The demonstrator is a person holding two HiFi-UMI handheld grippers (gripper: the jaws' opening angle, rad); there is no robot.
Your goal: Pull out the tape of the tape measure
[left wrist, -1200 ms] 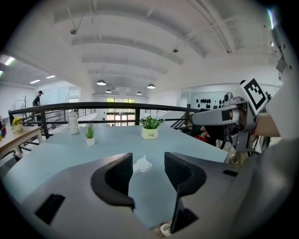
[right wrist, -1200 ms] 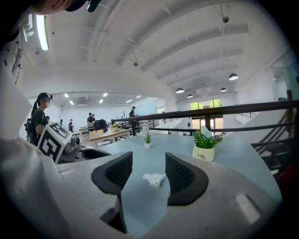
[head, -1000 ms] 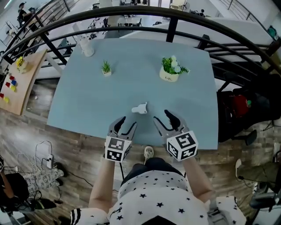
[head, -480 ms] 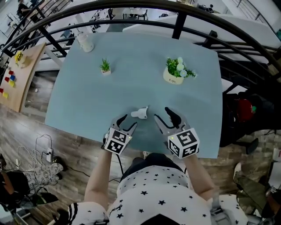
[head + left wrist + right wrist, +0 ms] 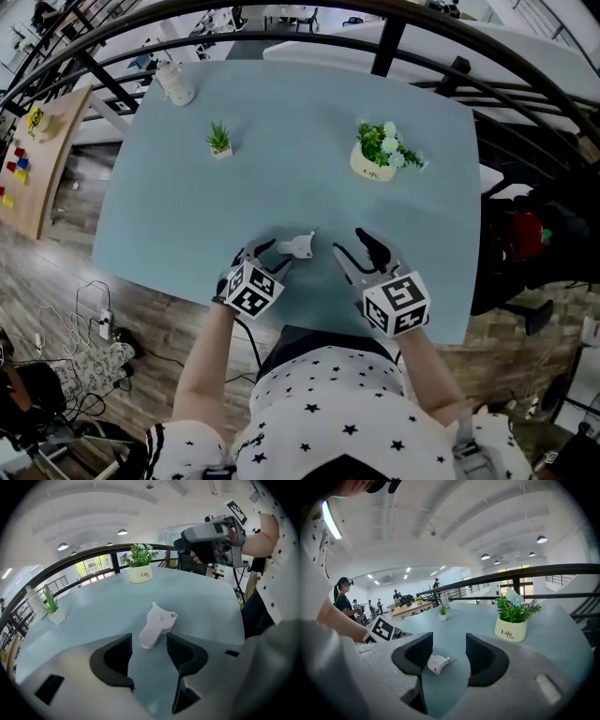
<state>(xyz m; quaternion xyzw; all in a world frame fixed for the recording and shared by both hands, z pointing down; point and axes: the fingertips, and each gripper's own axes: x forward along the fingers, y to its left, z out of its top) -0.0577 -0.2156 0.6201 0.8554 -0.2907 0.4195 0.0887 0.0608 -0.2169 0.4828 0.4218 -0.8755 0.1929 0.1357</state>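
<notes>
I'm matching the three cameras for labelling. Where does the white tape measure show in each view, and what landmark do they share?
Head view: the tape measure lies at lower centre, near the front edge of the table.
Left gripper view: the tape measure is at the centre, large.
Right gripper view: the tape measure is low, left of centre, small.
Shared landmark: the white flower pot.

Both forearms stretch forward, side by side. The left gripper point(image 5: 267, 255) tilts steeply down, its jaws just opened wider, pads pressing on nothing. The right gripper point(image 5: 354, 246) points flatter, jaws likewise apart.
</notes>
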